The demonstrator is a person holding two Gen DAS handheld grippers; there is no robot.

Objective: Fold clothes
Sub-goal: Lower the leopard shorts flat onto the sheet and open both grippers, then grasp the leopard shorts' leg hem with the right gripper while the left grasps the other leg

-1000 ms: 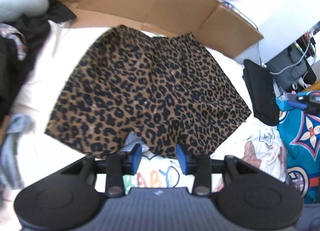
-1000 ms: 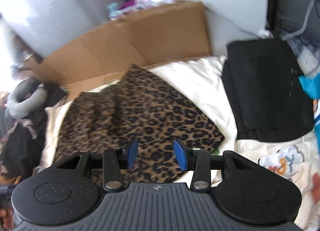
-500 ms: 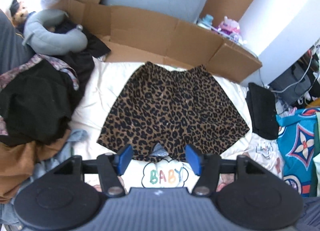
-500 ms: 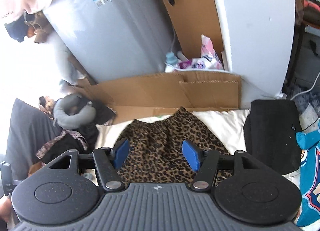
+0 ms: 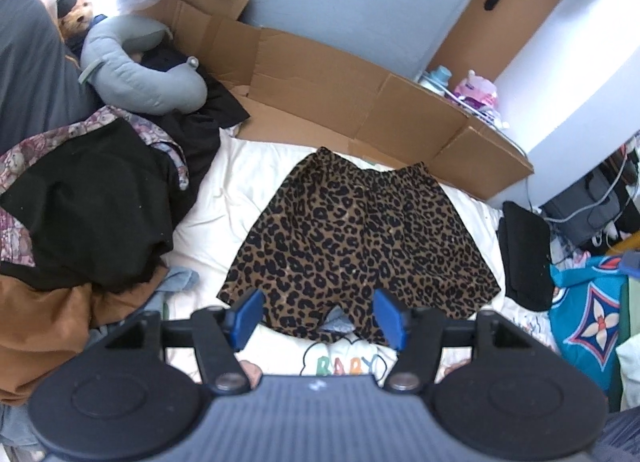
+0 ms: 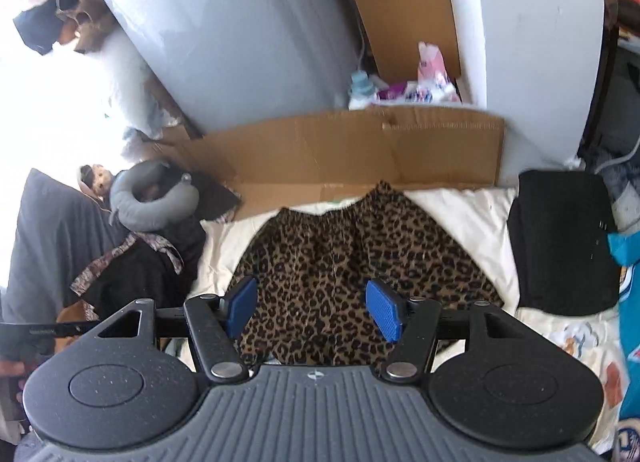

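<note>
Lying flat on a cream sheet (image 5: 244, 182), leopard shorts (image 5: 360, 238) are spreading out with the waistband at the far edge, just beside a cardboard sheet (image 5: 320, 82). The left gripper (image 5: 319, 318) is hovering above the near hem, jaws wide apart and holding nothing. The right gripper (image 6: 310, 308) is likewise hanging over the shorts (image 6: 352, 270), fingers spread and empty. A clothes pile (image 5: 80, 198) is sitting to the left, with a grey neck pillow (image 5: 136, 70) behind it. A black garment (image 5: 524, 254) is resting to the right.
</note>
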